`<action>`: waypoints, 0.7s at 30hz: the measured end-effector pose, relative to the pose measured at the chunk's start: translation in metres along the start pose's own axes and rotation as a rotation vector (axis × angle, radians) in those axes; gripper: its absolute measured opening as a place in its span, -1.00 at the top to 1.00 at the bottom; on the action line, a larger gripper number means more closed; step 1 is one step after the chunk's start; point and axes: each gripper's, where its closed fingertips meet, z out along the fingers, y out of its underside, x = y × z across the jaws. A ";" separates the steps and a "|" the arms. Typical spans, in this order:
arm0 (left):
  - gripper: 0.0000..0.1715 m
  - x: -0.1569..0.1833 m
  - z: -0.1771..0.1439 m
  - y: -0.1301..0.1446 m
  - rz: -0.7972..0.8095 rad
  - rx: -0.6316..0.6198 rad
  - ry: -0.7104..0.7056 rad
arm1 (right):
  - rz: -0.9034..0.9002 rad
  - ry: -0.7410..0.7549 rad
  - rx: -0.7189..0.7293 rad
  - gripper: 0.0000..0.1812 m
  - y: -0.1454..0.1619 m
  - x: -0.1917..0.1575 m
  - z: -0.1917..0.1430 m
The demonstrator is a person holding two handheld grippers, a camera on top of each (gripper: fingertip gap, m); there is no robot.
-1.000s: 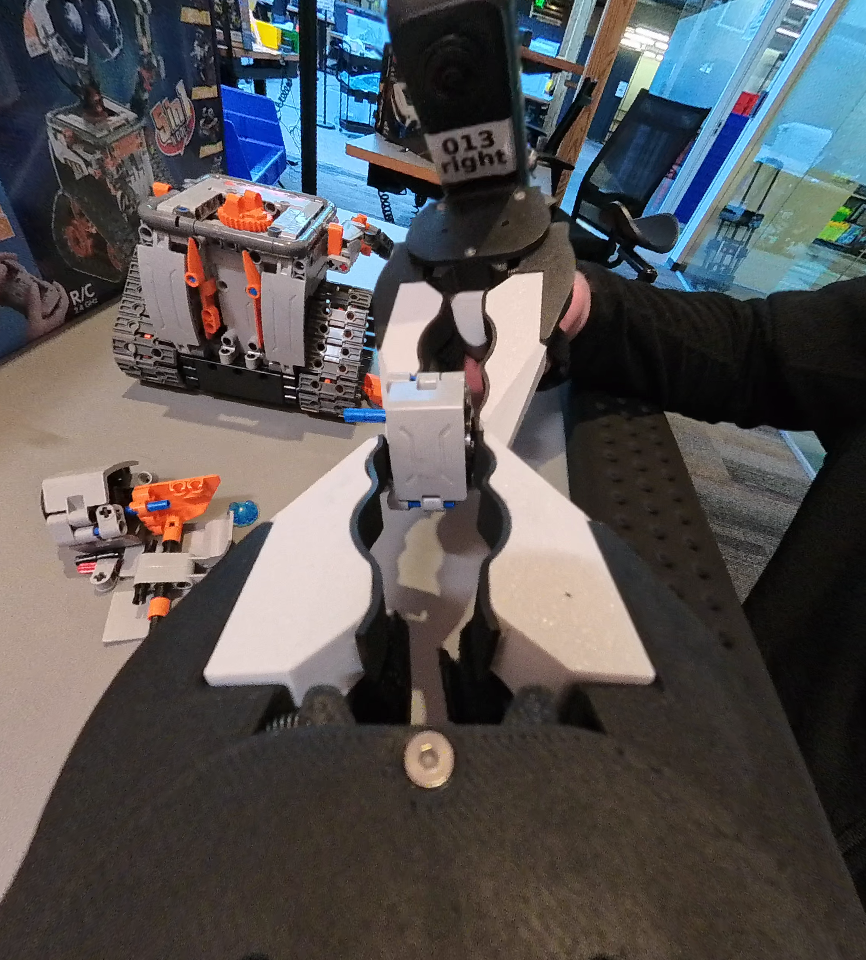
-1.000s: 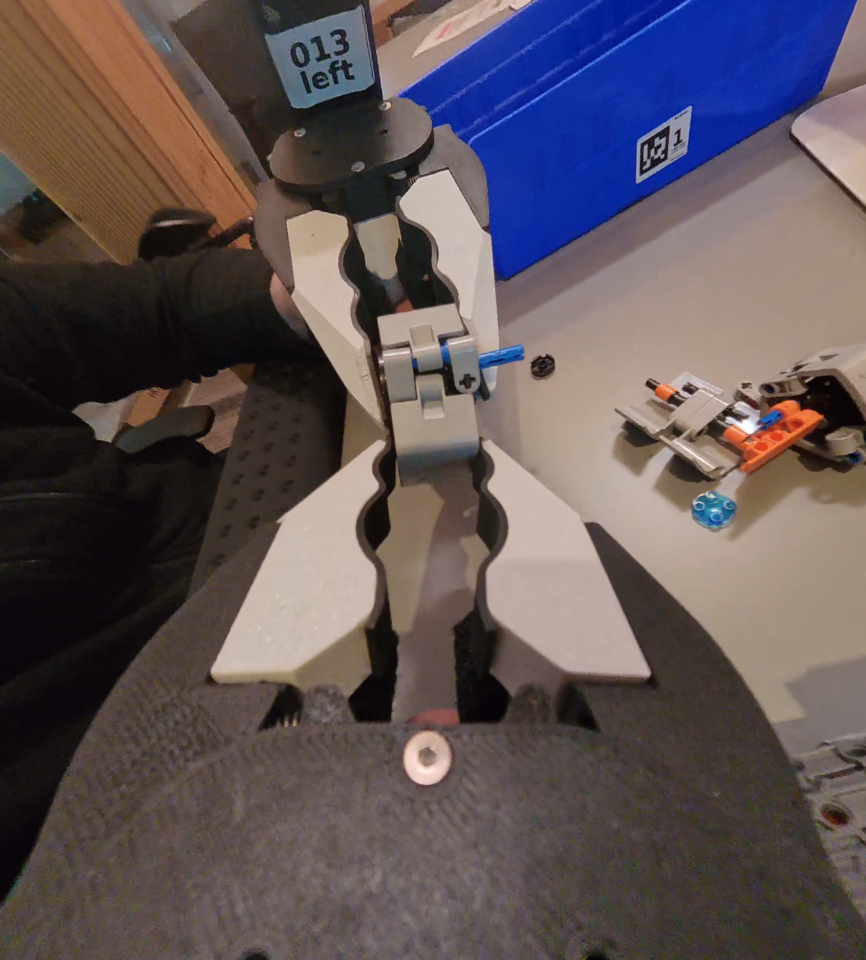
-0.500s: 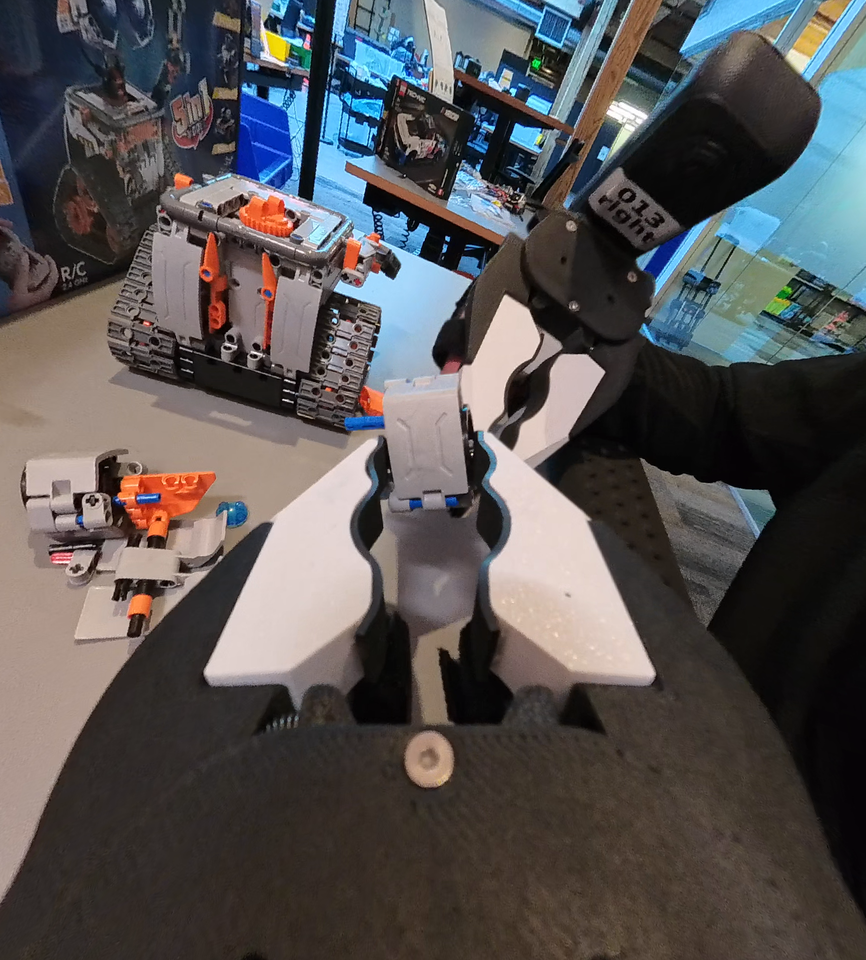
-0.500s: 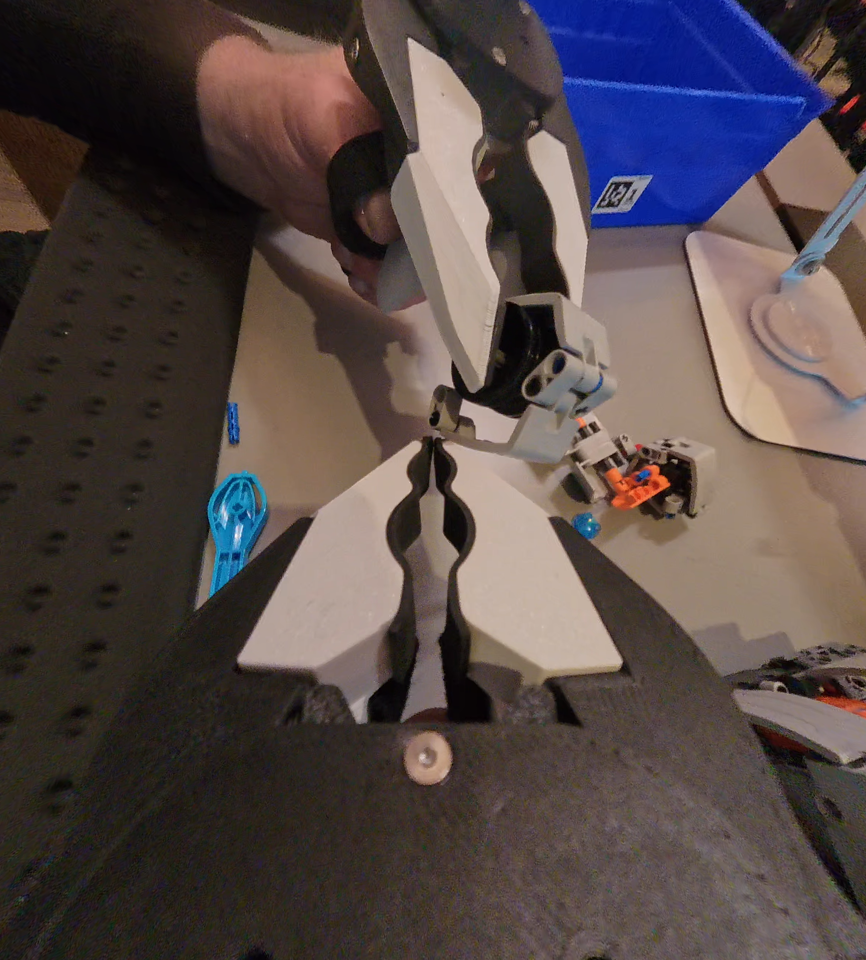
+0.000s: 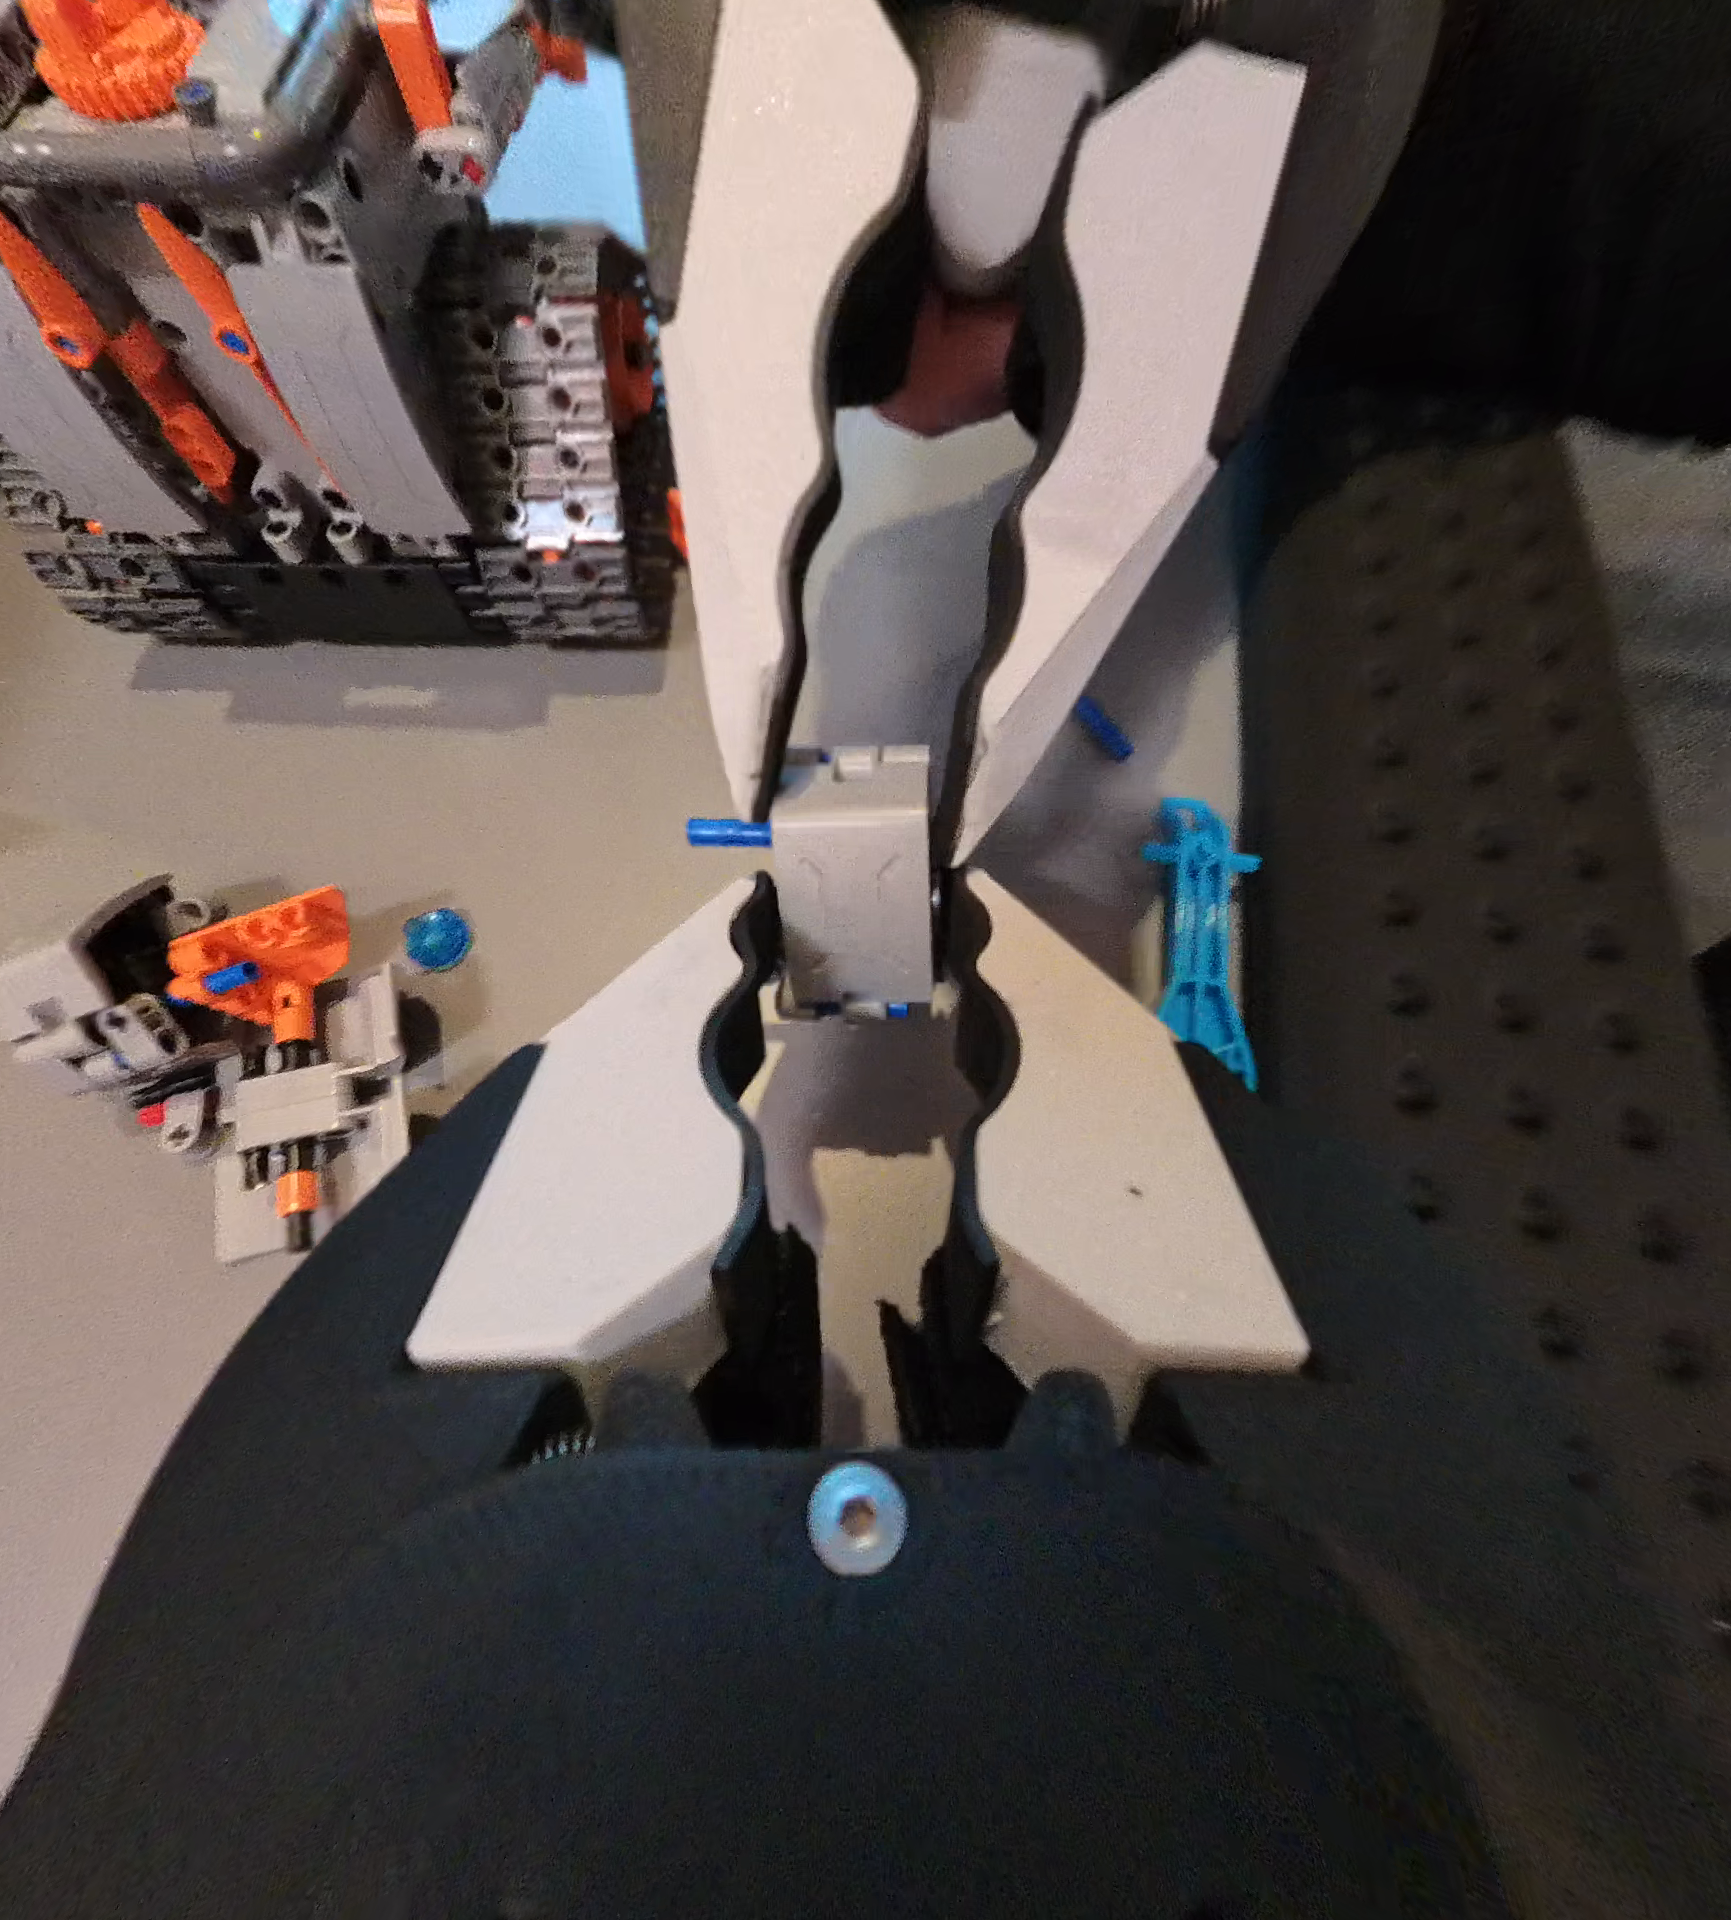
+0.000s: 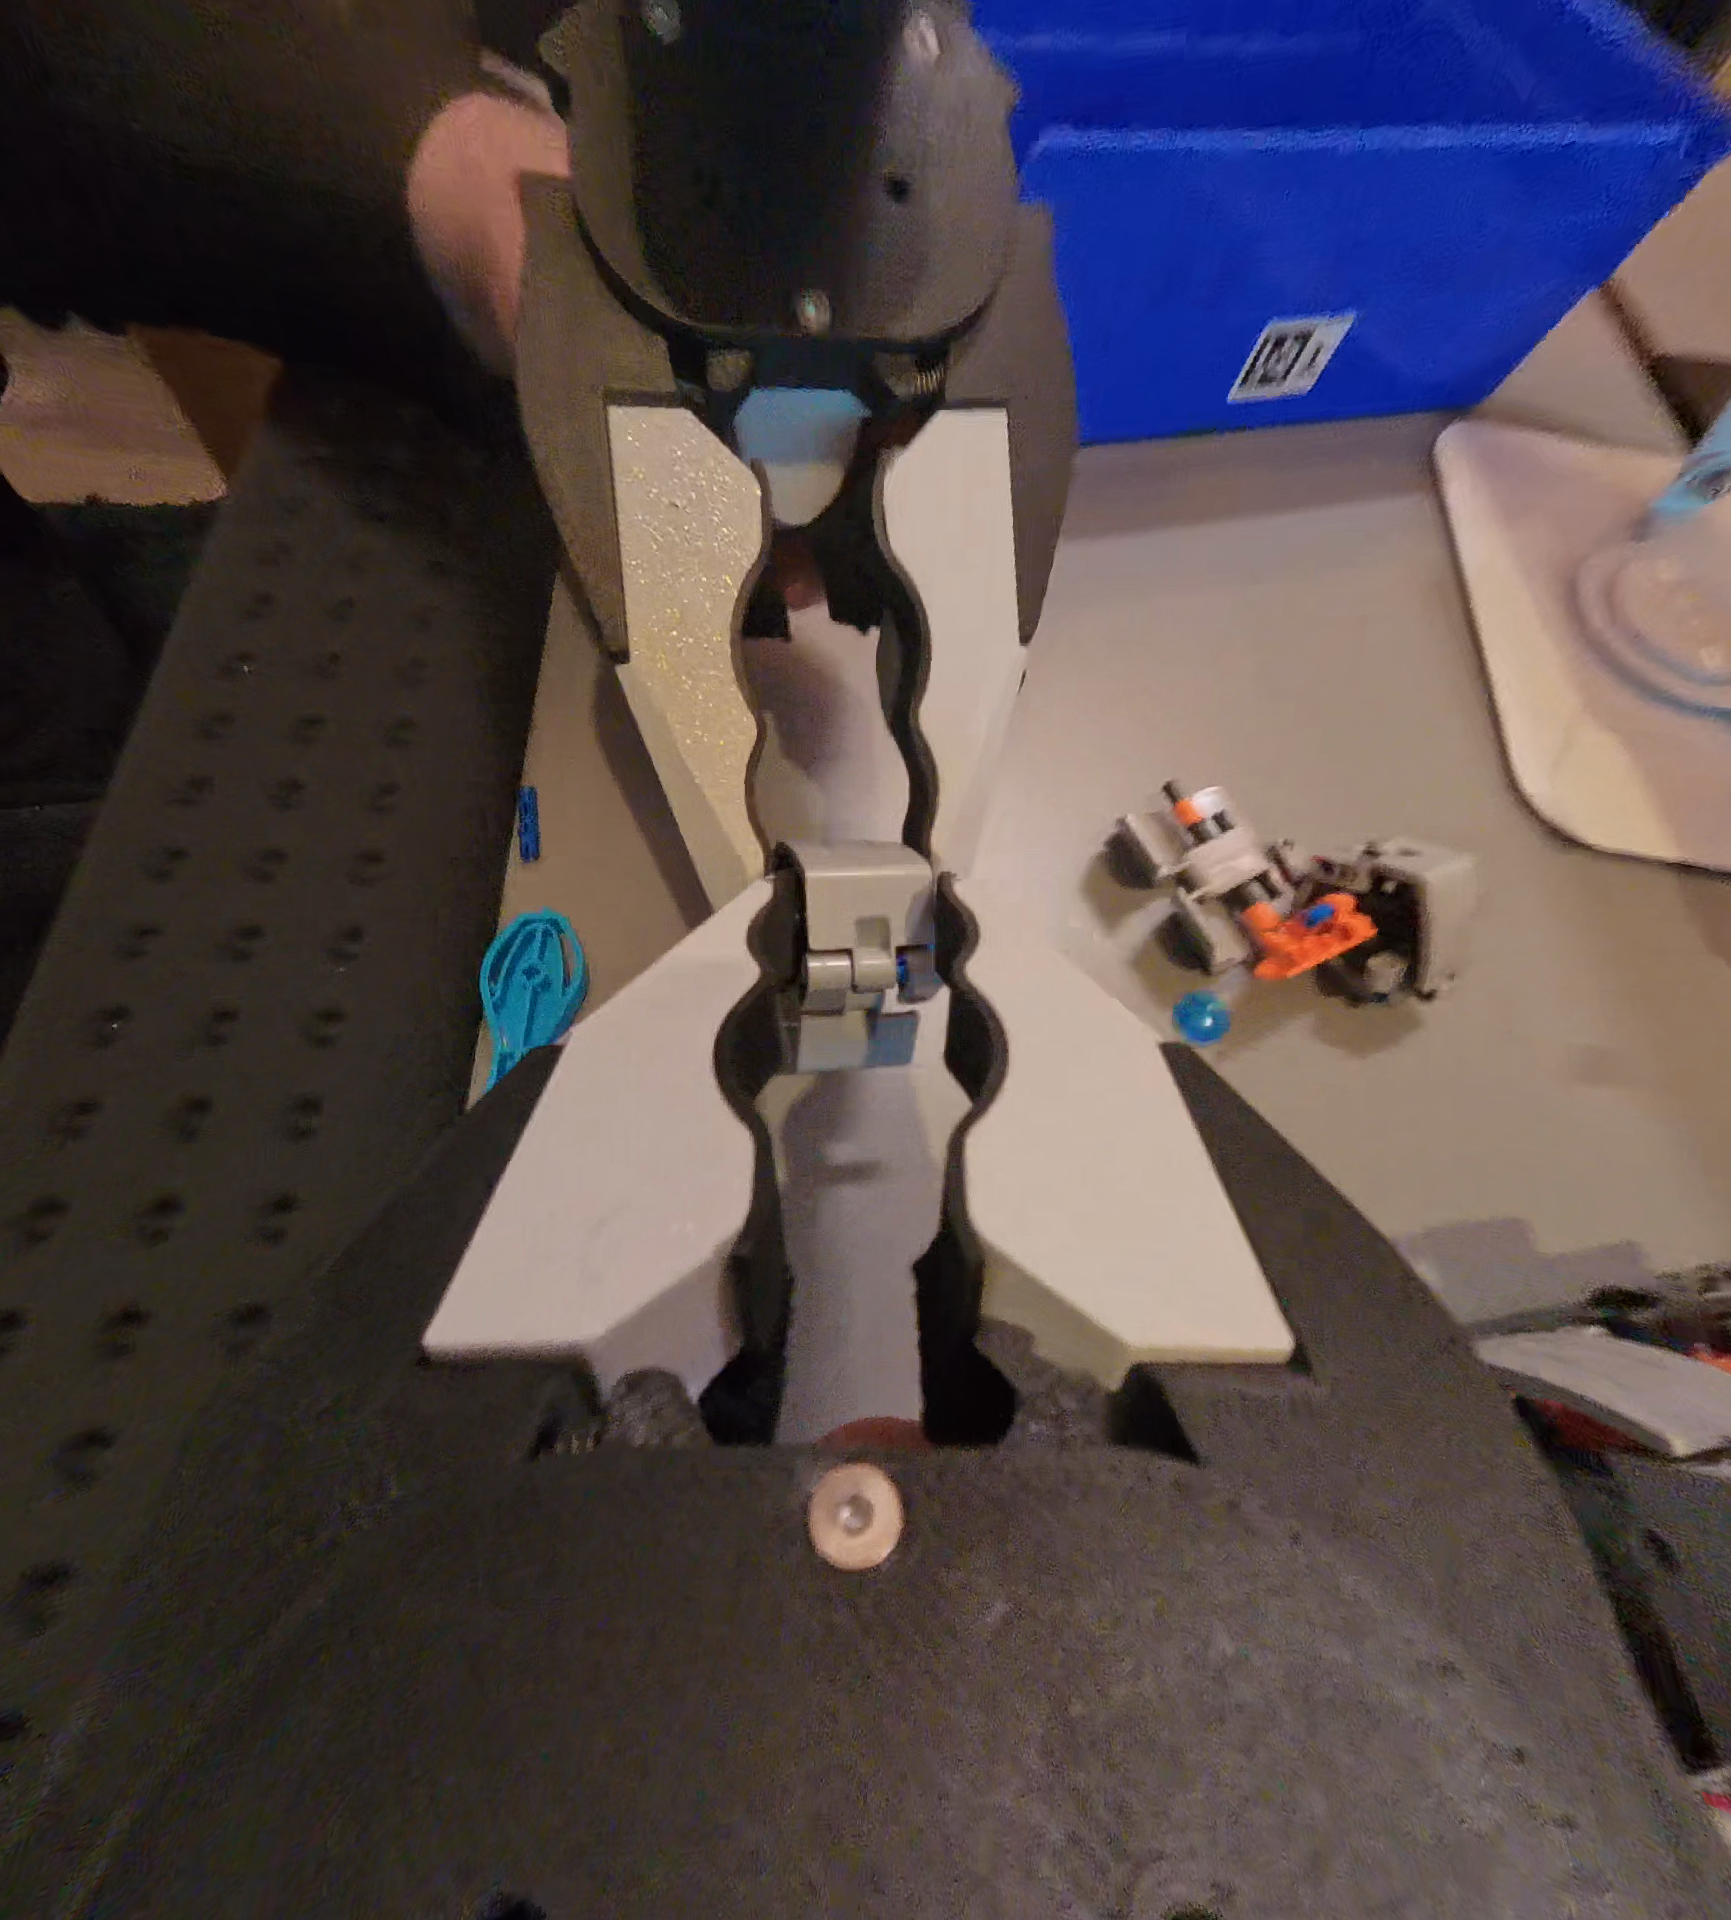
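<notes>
Both claws meet tip to tip at mid-frame on one small grey brick assembly (image 5: 853, 906). In the left wrist view the left claw (image 5: 853, 940) pinches its lower part from the bottom of the frame, and the right claw (image 5: 856, 790) comes down from the top onto its upper end. In the right wrist view the right claw (image 6: 859, 961) is likewise pressed onto the assembly (image 6: 856, 956). The piece is held above the tabletop (image 5: 425, 748), clear of it.

Risks, as judged:
- A blue pin (image 5: 726, 831) sticks out sideways at the assembly's upper left; a claw finger sliding along could push it out or snag on it.
- With two grips on so short a piece, any twist or pull out of line could split it at the hinge-like joint or flick it loose onto the tabletop.
- Both frames are motion-blurred, so exact contact at the tips cannot be confirmed.

Surroundings: a tracked brick vehicle (image 5: 300, 364) at upper left, a loose grey-and-orange sub-assembly (image 5: 227, 1029) at mid-left, a light-blue tool (image 5: 1199, 935) at right, and a blue bin (image 6: 1339, 208) at upper right.

Writing: the bin carries a white square-code sticker (image 6: 1287, 358); too blurred to read, and not transcribed.
</notes>
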 end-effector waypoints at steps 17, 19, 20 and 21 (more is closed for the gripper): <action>0.40 -0.007 -0.001 0.044 -0.038 -0.175 0.001 | 0.166 -0.066 -0.180 0.75 0.047 0.006 0.009; 0.42 -0.011 0.003 0.054 -0.011 -0.223 -0.032 | 0.167 -0.064 -0.195 0.75 0.049 0.006 0.008; 0.44 -0.010 0.005 0.055 -0.007 -0.229 -0.027 | 0.169 -0.063 -0.202 0.75 0.050 0.006 0.007; 0.48 -0.007 0.008 0.054 -0.017 -0.223 -0.009 | 0.173 -0.065 -0.209 0.76 0.051 0.005 0.007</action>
